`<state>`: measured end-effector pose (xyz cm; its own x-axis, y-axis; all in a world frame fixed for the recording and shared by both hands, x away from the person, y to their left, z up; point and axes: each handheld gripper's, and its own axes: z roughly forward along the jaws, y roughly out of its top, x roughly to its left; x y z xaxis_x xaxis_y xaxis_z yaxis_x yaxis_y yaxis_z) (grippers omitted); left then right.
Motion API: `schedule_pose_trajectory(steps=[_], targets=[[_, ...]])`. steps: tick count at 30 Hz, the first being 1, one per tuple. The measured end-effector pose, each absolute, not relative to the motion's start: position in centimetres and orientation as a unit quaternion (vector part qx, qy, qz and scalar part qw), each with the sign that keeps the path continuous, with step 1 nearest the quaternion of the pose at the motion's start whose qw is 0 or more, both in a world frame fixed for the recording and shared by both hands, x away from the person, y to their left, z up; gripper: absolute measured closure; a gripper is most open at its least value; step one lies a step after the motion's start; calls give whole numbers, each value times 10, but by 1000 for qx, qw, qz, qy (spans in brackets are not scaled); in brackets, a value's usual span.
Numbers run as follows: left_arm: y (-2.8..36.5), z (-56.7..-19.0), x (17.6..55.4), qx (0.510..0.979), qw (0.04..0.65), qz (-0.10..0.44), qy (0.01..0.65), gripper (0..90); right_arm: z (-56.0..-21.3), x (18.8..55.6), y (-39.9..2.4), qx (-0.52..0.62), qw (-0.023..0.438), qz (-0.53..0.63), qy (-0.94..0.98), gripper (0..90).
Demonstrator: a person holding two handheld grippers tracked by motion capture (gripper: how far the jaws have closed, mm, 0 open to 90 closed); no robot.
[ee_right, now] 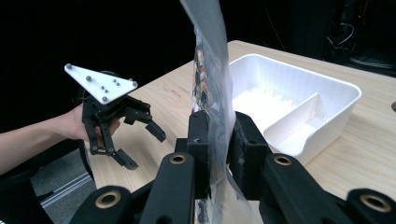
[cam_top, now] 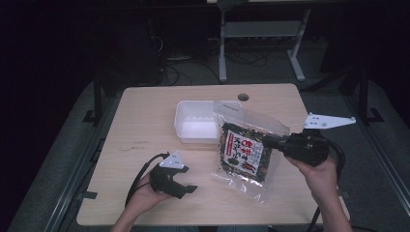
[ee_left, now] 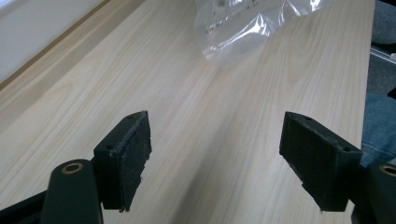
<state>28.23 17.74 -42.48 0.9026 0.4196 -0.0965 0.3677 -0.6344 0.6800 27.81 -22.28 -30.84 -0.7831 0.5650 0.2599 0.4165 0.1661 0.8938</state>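
Right gripper [ee_right: 219,154] pinches the bag [cam_top: 244,150] upright beside the tray [cam_top: 196,123]; left gripper [cam_top: 180,186], spread, empty, near the desk's [cam_top: 145,111] front edge

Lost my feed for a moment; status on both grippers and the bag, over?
Right gripper shut on clear plastic snack bag with printed label, held up. Left gripper open, nothing between jaws. White divided plastic tray behind bag; nothing blocking.

**What stays out of sight**

In the left gripper view the bag [ee_left: 252,28] is cut off by the top edge. In the right gripper view it runs off the top and its print is edge-on, unreadable. The bag covers the tray's [cam_top: 193,121] right corner in the high view.
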Motion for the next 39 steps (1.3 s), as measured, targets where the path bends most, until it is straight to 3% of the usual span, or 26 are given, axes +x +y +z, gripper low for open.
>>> schedule_pose_trajectory(steps=[23,39], targets=[[217,-433,274,896,368,42,246,240,-268,309,-189,308,113,563,758,788],[219,-435,273,897,364,42,245,240,-246,336,-162,295,136,562,761,788]])
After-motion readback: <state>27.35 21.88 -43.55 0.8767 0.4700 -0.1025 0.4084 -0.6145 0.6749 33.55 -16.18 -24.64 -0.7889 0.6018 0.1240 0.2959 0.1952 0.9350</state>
